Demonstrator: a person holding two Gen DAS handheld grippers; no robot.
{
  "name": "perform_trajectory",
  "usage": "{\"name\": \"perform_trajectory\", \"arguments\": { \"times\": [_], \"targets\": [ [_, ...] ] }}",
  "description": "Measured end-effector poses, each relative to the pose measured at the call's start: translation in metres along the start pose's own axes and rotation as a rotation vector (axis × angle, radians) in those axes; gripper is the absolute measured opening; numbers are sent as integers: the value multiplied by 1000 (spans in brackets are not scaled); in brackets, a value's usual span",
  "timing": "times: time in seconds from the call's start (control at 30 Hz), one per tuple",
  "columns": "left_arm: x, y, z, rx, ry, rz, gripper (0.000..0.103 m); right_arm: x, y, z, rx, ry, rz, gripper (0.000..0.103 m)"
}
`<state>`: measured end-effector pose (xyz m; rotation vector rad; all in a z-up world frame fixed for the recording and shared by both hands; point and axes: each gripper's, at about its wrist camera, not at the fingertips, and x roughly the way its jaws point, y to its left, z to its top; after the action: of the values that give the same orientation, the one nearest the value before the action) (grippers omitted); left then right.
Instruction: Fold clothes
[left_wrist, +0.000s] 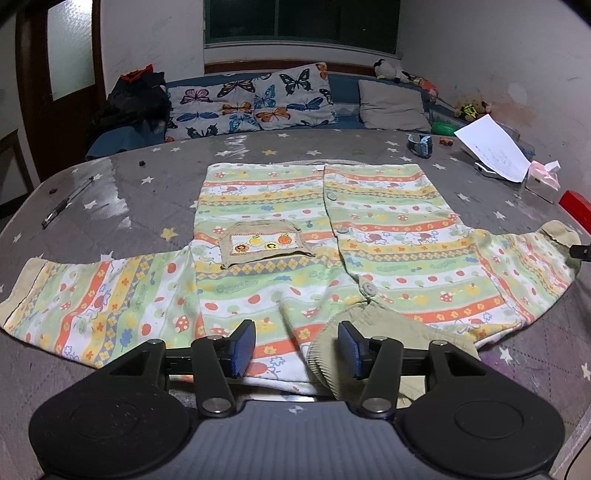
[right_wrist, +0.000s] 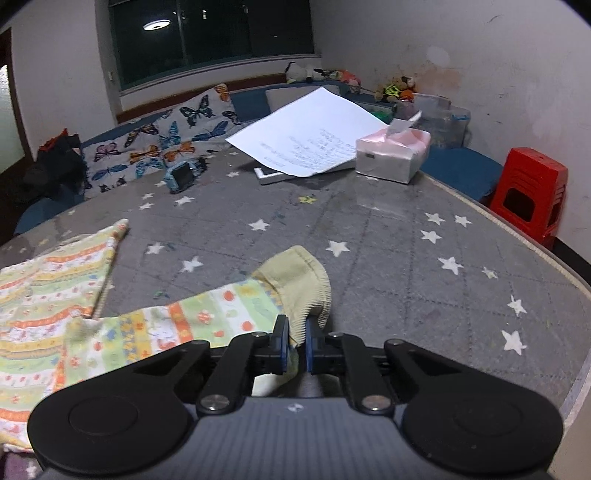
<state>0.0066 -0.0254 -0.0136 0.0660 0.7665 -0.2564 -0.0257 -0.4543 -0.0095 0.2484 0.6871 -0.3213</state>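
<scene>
Right wrist view: right gripper (right_wrist: 295, 338) pinching the sleeve cuff (right_wrist: 306, 284).
Left gripper (left_wrist: 295, 347) spread wide over the collar (left_wrist: 332, 350); best to carry the cuff flat across the shirt (left_wrist: 295, 229), avoiding bunching.

Left tongs (left_wrist: 295, 349): black linkage arms, silver pivot screws, blue ribbed pads (left_wrist: 242, 347). Two round black discs flank a grey ribbed housing with a small cross mark. Right tongs (right_wrist: 294, 341): identical build, same blue pads (right_wrist: 282, 341).
</scene>
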Motion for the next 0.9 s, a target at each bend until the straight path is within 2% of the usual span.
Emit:
{"name": "perform_trajectory", "arguments": {
  "times": [0.1,0.33,0.57,0.9],
  "targets": [
    [1,1,0,-12,5,4,54,-11,10,4,-8,-9,48,8],
    [-2,8,0,-32,-5,3,54,-42,54,22,-40,-50,234,8],
    [-5,16,-1,-58,-15,-3,54,-64,119,39,-100,-67,413,7],
    [-7,28,-5,-87,-23,-11,54,-70,211,30,-211,-30,575,7]
  ]
}}
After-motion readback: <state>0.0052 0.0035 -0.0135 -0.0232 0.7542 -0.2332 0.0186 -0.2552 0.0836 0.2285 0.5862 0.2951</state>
